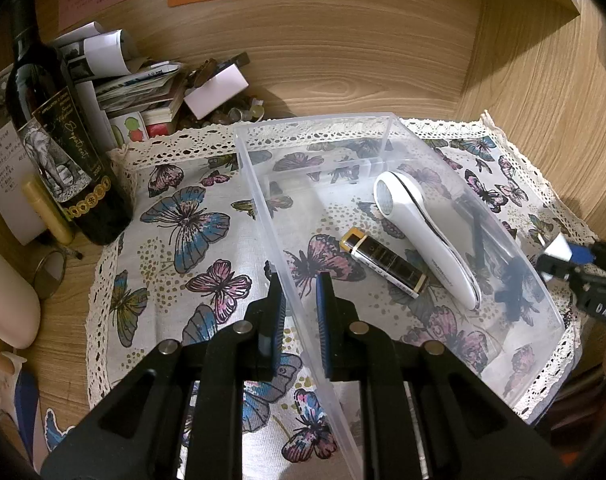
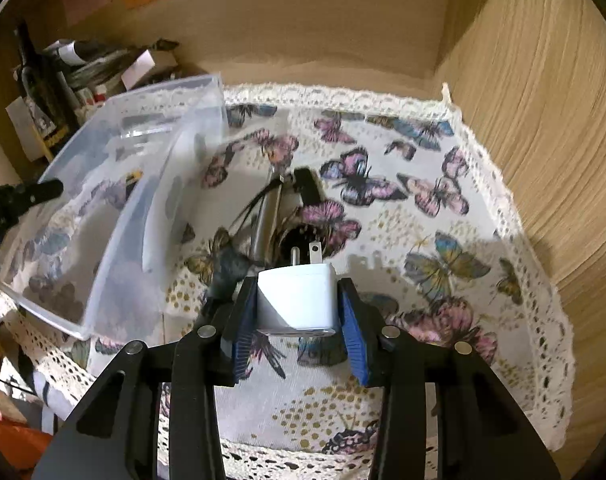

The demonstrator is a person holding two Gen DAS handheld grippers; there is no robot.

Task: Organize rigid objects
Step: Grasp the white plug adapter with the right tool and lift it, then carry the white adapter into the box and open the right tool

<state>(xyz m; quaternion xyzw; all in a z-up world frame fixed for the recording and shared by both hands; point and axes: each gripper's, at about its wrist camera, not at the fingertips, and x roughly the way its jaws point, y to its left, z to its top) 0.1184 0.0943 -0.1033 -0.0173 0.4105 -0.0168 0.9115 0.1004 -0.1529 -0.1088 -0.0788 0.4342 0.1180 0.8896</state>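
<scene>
White plug adapter (image 2: 297,300) pinched in the right gripper (image 2: 299,316).
Left gripper (image 1: 299,308) straddles the clear plastic bin (image 1: 263,200) wall, fingers slightly apart; smooth white lint shaver (image 1: 427,236) inside.

The left gripper (image 1: 299,300) straddled the near wall of the clear plastic bin (image 1: 263,184), one blue pad on either side. Inside the bin lay a white handheld device (image 1: 427,236) and a black-and-gold lighter (image 1: 383,262), on a butterfly-print cloth (image 1: 183,240). A wine bottle (image 1: 59,136) stood to the left.
</scene>
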